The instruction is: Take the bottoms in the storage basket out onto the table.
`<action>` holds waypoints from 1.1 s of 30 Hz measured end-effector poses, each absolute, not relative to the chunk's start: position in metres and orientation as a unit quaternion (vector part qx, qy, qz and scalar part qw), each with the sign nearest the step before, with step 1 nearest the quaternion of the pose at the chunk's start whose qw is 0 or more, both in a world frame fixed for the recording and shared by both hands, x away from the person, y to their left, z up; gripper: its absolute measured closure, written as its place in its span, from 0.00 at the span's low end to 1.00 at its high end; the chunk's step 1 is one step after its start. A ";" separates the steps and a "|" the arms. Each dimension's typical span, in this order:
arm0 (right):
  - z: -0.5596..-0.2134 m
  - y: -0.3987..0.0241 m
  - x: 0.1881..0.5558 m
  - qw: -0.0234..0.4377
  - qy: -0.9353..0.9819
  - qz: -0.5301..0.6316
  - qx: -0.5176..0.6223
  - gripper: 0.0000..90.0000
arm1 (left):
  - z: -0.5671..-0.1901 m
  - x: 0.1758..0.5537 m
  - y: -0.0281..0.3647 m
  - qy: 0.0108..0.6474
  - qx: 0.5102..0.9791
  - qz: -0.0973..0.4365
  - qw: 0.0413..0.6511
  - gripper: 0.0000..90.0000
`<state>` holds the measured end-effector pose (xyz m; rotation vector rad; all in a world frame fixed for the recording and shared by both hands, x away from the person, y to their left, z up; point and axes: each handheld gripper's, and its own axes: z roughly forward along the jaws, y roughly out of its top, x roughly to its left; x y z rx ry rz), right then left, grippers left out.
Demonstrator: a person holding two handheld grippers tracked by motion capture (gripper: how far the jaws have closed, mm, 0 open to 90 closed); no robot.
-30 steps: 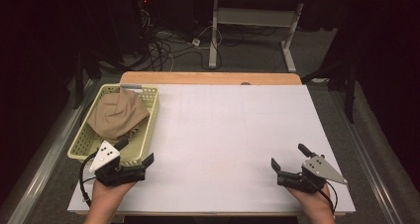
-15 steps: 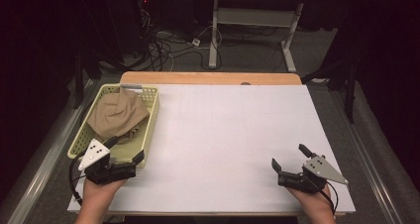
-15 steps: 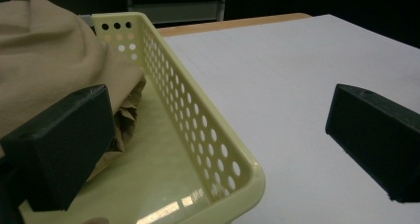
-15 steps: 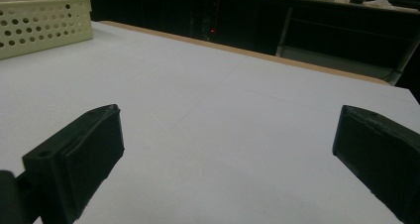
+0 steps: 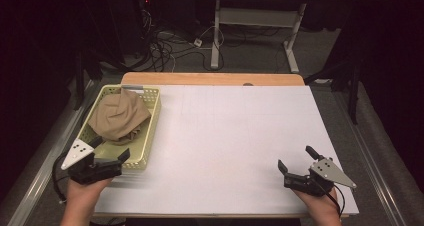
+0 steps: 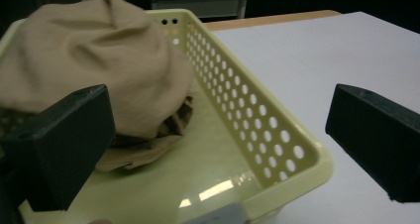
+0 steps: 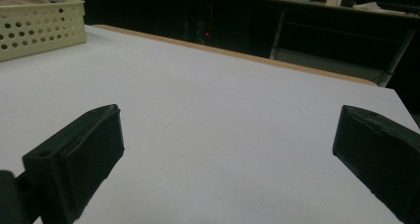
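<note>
Tan cloth point(image 5: 119, 117): bunched in yellow basket point(image 5: 150, 136), near-left of table, not yet lifted out. Left gripper point(image 5: 111, 160): jaws spread wide at basket's near end, grasping nothing. Right gripper point(image 5: 296, 162): spread, idle near-right.

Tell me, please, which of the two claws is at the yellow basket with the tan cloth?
The left claw: its open jaws straddle the near corner of the yellow basket, close to the tan cloth. The right claw sits open over bare table, far away.
</note>
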<state>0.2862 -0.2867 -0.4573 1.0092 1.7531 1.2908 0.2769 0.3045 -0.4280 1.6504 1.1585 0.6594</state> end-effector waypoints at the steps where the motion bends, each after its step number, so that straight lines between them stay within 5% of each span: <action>1: -0.457 -0.287 0.286 0.363 0.681 0.501 0.393 0.00 | -0.429 0.276 0.310 0.482 0.677 0.273 0.485 0.00; 16: -0.457 -0.286 0.286 0.363 0.683 0.500 0.390 0.00 | -0.436 0.269 0.363 0.536 0.629 0.274 0.492 0.00; 33: -0.458 -0.283 0.285 0.363 0.687 0.498 0.385 0.00 | -0.433 0.269 0.356 0.536 0.622 0.274 0.501 0.00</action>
